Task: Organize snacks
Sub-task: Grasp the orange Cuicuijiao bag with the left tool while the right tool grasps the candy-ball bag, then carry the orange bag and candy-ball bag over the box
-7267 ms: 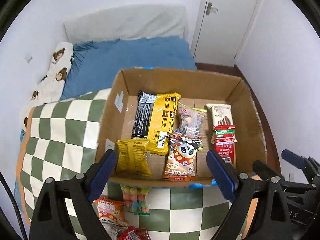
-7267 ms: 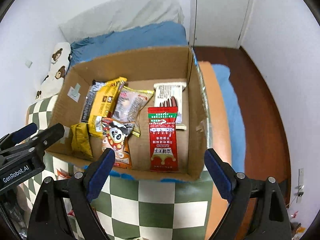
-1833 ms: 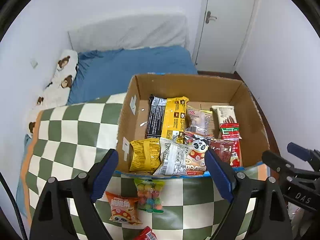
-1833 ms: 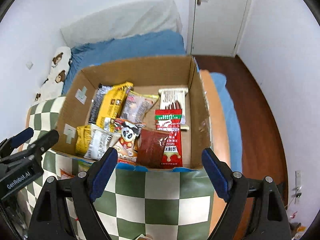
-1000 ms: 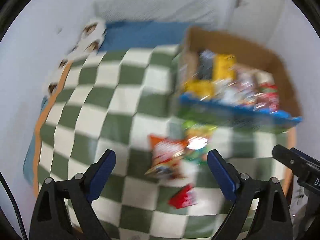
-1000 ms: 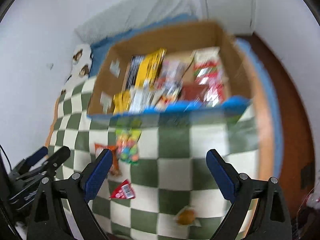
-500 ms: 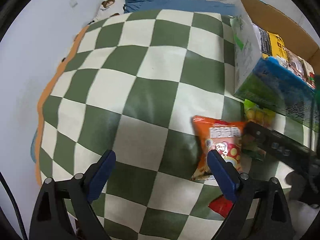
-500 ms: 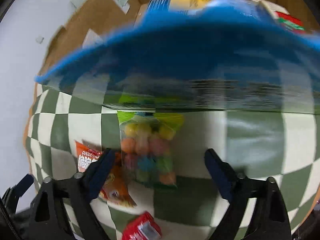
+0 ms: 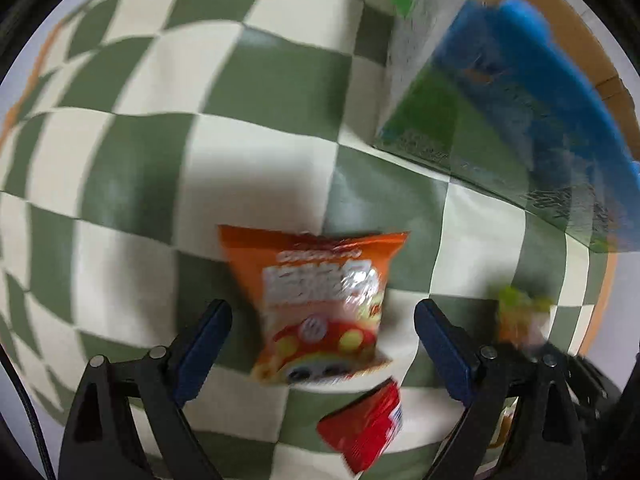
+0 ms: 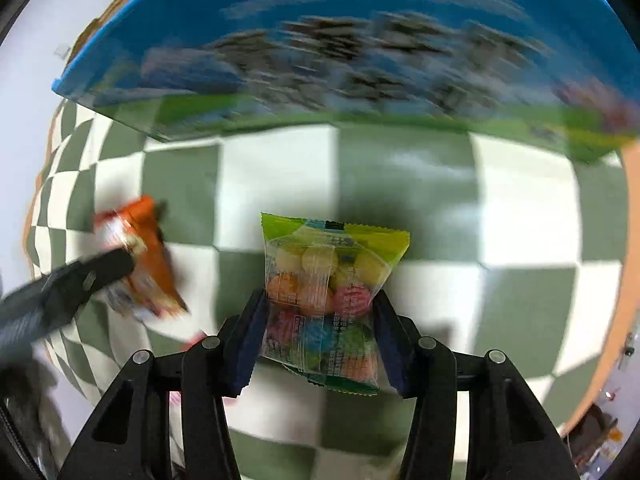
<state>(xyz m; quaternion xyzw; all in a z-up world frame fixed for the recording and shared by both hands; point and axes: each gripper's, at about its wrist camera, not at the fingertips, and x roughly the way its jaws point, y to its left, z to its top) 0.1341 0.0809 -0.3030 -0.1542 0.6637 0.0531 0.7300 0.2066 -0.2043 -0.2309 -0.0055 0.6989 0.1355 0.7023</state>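
Note:
An orange snack bag (image 9: 320, 300) lies on the green-and-white checked cover, between the spread fingers of my open left gripper (image 9: 322, 332). A red packet (image 9: 366, 426) lies just below it. My right gripper (image 10: 318, 336) has its pads against both sides of a clear bag of coloured candy balls (image 10: 326, 300) with a green top. The orange bag (image 10: 138, 256) and the left gripper's finger (image 10: 76, 276) show at the left of the right wrist view. The candy bag (image 9: 518, 316) shows blurred at the right of the left wrist view.
The cardboard snack box with a blue and green printed side (image 9: 520, 100) stands just beyond the loose snacks; it fills the top of the right wrist view (image 10: 340, 52). The checked cover (image 9: 160, 120) spreads to the left. An orange bed edge (image 10: 628, 240) runs at the right.
Both grippers have dropped from above the box to the cover. The left one now straddles the orange bag. The right one has closed in on the candy bag.

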